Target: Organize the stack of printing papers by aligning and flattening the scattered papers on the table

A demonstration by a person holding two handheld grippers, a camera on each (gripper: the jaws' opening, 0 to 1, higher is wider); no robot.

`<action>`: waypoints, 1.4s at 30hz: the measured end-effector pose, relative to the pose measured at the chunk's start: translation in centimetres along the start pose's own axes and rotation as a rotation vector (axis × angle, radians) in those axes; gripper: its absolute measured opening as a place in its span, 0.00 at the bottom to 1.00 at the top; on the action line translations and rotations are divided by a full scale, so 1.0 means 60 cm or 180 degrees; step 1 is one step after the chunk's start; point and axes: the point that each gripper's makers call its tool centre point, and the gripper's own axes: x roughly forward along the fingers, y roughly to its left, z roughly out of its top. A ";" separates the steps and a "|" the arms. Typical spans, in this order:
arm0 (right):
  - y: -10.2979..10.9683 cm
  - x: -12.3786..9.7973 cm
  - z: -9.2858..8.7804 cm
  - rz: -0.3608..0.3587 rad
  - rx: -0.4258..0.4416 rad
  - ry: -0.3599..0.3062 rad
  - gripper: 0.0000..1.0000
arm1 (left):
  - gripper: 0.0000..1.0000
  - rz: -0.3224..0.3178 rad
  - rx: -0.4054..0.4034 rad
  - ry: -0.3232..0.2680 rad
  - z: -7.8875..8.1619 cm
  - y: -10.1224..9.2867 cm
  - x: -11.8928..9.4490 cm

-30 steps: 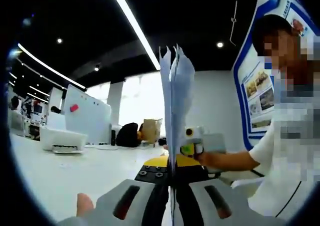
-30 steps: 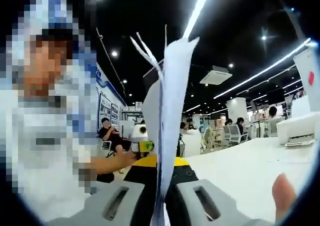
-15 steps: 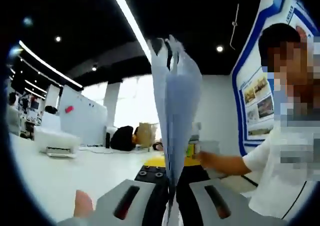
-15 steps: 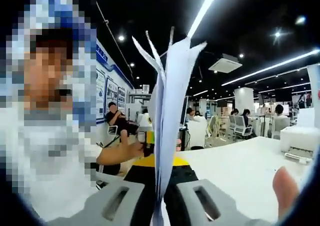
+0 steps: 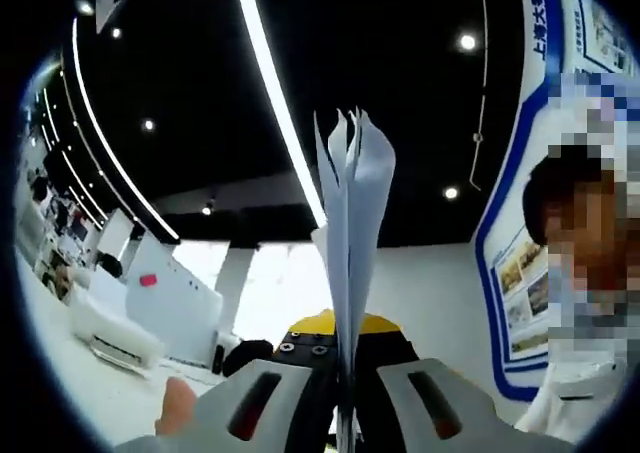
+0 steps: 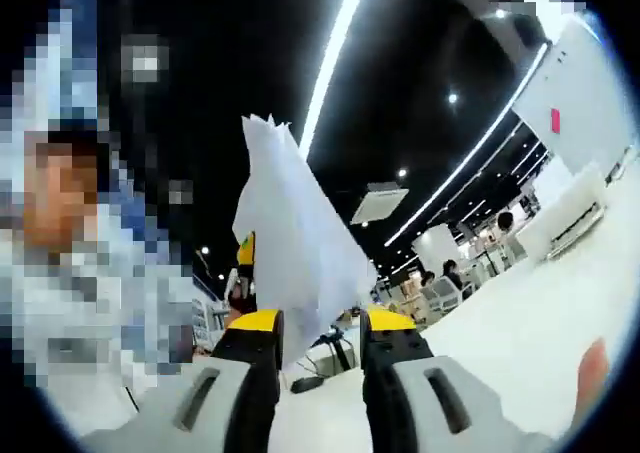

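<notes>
Right tongs [image 6: 318,335] released papers [image 6: 292,273].

- Long strip light [image 5: 275,103] running across a dark ceiling, with small round spotlights [image 5: 462,42] near it.
- White printer [image 5: 110,338] sitting on a white surface at the left of the left gripper view.
- White panel with a small pink mark [image 5: 148,281] standing behind that printer.
- Blue-bordered wall board with photos [image 5: 525,308] at the right.
- Square ceiling vent [image 6: 379,204] in the right gripper view.
- Seated people [image 6: 452,273] far back among desks.
</notes>
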 end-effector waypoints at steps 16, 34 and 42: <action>0.087 0.092 0.015 0.0877 0.0925 -0.0864 0.30 | 0.05 -0.0304 -0.0035 -0.0550 0.074 -0.042 0.033; 0.117 0.101 0.031 0.0791 0.0519 -0.0908 0.00 | 0.06 -0.0216 -0.0223 -0.0668 0.058 -0.021 -0.008; 0.116 0.063 0.039 0.0164 -0.0900 -0.0323 0.00 | 0.08 0.0042 -0.0248 -0.0564 0.017 0.005 -0.051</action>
